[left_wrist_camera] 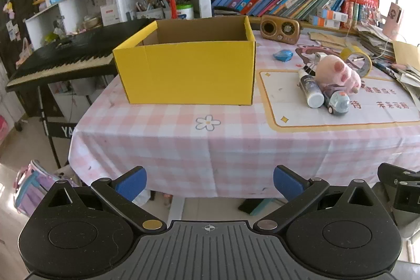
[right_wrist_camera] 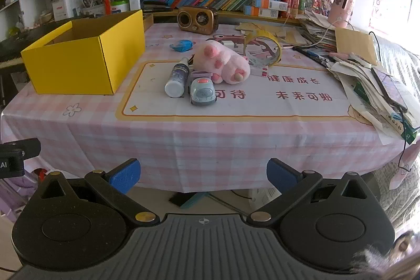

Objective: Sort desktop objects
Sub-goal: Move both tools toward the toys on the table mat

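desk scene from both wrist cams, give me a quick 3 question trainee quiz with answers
1. True or false: the open yellow cardboard box has toys inside.
2. What lies directly beside the white spray bottle? A) pale blue toy car B) brown retro radio C) roll of yellow tape
3. Are the left gripper and right gripper holding anything?

Key
1. False: what shows of its inside is bare.
2. A: the pale blue toy car.
3. No, both are open, short of the pink checked tablecloth.
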`<state>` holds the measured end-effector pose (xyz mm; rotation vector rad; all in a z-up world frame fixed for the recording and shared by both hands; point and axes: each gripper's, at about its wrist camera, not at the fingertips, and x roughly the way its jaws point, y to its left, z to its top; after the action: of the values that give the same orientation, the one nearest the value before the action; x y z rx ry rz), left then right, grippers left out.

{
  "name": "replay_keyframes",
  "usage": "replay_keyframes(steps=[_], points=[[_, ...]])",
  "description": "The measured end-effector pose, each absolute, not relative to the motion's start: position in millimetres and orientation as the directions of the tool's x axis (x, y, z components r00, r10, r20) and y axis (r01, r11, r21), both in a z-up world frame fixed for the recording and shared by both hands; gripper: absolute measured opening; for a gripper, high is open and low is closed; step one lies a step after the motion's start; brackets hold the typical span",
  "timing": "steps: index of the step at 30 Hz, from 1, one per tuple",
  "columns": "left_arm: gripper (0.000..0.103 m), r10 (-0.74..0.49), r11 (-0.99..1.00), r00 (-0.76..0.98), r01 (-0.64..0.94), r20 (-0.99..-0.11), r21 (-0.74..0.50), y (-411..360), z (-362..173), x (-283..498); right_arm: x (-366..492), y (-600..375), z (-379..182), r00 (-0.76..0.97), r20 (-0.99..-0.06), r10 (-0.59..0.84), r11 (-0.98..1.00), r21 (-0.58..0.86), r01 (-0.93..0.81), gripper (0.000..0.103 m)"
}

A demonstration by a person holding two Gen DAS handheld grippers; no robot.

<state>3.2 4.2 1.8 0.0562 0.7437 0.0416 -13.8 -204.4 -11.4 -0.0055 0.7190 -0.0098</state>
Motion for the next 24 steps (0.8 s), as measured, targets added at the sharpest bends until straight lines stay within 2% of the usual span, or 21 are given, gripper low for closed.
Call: replay_keyframes(steps=[24], points=[[0.103,0.019,0.997,0.739,0.033,-0.673,0.063,-4,-1,15,-8,-208,-11,0.751,-0.658,-0.057,0.998,-0.035,0.045,0.103]])
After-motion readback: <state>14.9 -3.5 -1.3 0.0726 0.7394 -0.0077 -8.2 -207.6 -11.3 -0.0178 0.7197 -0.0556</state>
